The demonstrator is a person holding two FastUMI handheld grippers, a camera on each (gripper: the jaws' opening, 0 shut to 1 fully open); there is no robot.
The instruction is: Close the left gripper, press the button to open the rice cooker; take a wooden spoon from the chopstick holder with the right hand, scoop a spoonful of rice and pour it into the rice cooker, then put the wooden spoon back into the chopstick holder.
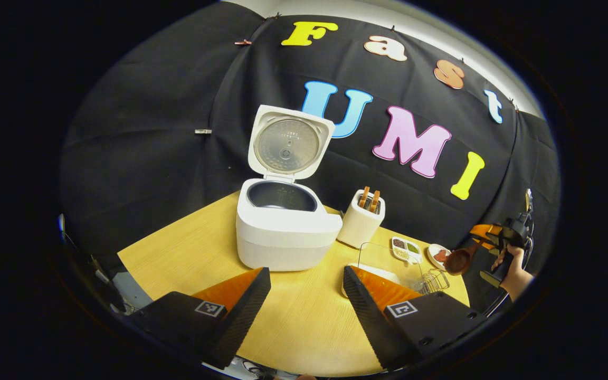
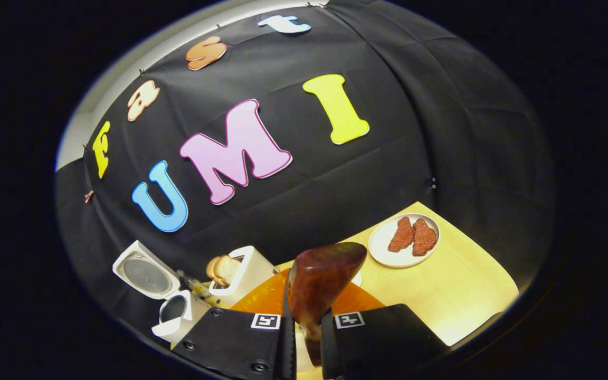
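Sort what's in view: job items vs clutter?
Job: rice cooker, lid open; chopstick holder; wooden spoon, clamped in right gripper; left gripper, open.
Clutter: plate with two red pieces; divided dish; wire rack.

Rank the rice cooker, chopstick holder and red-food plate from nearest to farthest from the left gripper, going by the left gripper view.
1. Rice cooker: straight ahead of the left gripper, lid open.
2. Chopstick holder: behind, right of the cooker.
3. Plate: far right, by the table edge.
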